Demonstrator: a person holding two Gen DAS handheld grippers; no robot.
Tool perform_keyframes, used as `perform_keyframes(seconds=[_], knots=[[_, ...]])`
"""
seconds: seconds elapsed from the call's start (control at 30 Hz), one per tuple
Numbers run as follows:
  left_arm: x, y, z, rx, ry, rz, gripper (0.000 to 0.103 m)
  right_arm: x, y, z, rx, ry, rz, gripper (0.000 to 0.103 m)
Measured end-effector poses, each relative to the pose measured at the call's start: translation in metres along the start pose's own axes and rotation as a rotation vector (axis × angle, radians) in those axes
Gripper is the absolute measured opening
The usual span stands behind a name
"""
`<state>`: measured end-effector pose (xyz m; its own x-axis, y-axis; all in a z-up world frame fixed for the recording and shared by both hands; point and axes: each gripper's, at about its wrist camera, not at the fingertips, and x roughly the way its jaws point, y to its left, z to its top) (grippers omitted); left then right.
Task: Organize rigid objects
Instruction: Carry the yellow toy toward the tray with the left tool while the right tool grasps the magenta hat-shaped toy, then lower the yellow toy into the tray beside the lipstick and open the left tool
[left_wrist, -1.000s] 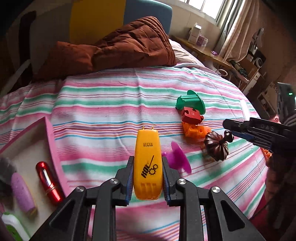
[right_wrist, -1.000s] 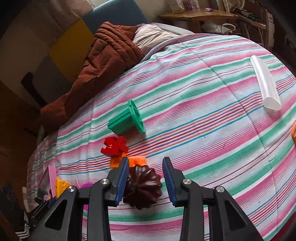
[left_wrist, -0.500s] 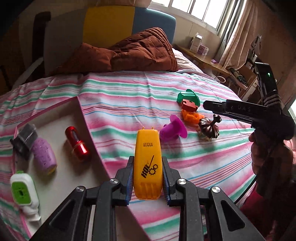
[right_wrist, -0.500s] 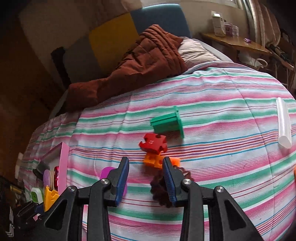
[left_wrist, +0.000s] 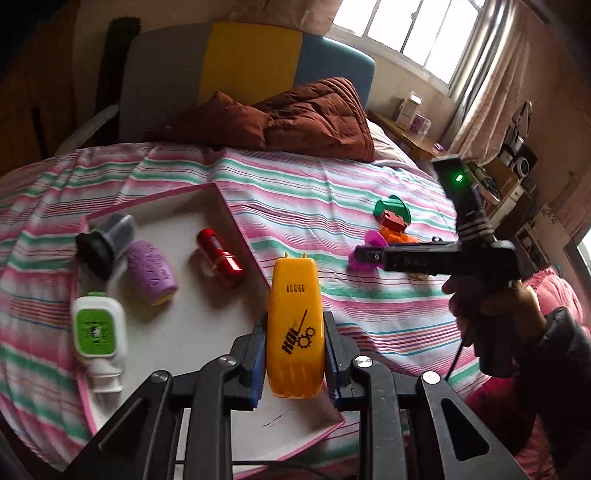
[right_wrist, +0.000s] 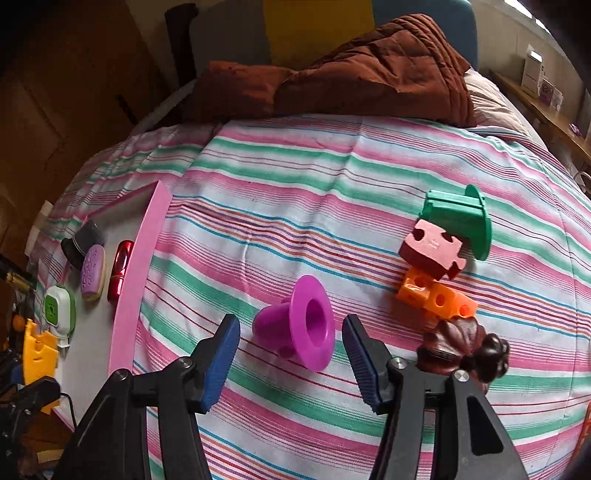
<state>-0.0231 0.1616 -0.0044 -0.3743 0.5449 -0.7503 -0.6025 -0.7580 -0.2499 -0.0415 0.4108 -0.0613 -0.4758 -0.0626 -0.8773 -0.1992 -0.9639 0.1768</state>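
My left gripper (left_wrist: 293, 363) is shut on a yellow plastic toy (left_wrist: 293, 325) and holds it above the pink-rimmed tray (left_wrist: 229, 208). The tray holds a red cylinder (left_wrist: 219, 253), a purple piece (left_wrist: 151, 273), a green and white piece (left_wrist: 98, 332) and a dark cup (left_wrist: 105, 240). My right gripper (right_wrist: 291, 356) is open, its jaws on either side of a magenta flanged piece (right_wrist: 299, 326) lying on the striped bedspread. To the right lie a dark brown fluted piece (right_wrist: 463, 345), orange cubes (right_wrist: 436, 297), a red puzzle block (right_wrist: 432, 251) and a green flanged piece (right_wrist: 460, 218).
A brown quilt (left_wrist: 295, 118) lies at the head of the bed. The tray shows at the left in the right wrist view (right_wrist: 138, 266). A desk with boxes (left_wrist: 413, 122) stands by the window. The hand holding the right gripper (left_wrist: 491, 299) is at the right.
My left gripper has carried the yellow toy left, over the tray. My right gripper has left the brown fluted piece on the bed, opened wider and moved left to the magenta piece.
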Motion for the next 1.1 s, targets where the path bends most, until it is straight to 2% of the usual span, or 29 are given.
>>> perform_keyframes(seconds=[0.1,0.17,0.3,0.5,0.6,0.73,0.9,1.1], knots=[[-0.017,0.02,-0.002,-0.035,-0.031,0.029,0.026,0.016,0.007,0.002,-0.017,0.019,-0.035,0.058],[-0.032,0.038,-0.005,-0.073,-0.055,0.054,0.026,0.022,0.009,0.002,-0.035,0.023,-0.052,0.052],[-0.059,0.078,-0.016,-0.156,-0.094,0.127,0.026,0.021,0.014,0.0,-0.073,0.007,-0.076,0.052],[-0.077,0.116,-0.036,-0.231,-0.1,0.219,0.026,0.02,0.014,-0.001,-0.068,0.015,-0.085,0.052],[-0.075,0.124,-0.044,-0.266,-0.082,0.216,0.026,0.02,0.016,-0.002,-0.071,0.015,-0.097,0.052],[-0.066,0.125,-0.05,-0.312,-0.051,0.175,0.026,0.021,0.016,-0.003,-0.087,0.012,-0.113,0.052],[-0.062,0.115,-0.046,-0.29,-0.048,0.164,0.026,0.023,0.013,-0.007,-0.093,0.01,-0.115,0.052],[-0.048,0.103,-0.026,-0.268,-0.056,0.136,0.026,0.024,0.011,-0.008,-0.095,0.009,-0.116,0.052]])
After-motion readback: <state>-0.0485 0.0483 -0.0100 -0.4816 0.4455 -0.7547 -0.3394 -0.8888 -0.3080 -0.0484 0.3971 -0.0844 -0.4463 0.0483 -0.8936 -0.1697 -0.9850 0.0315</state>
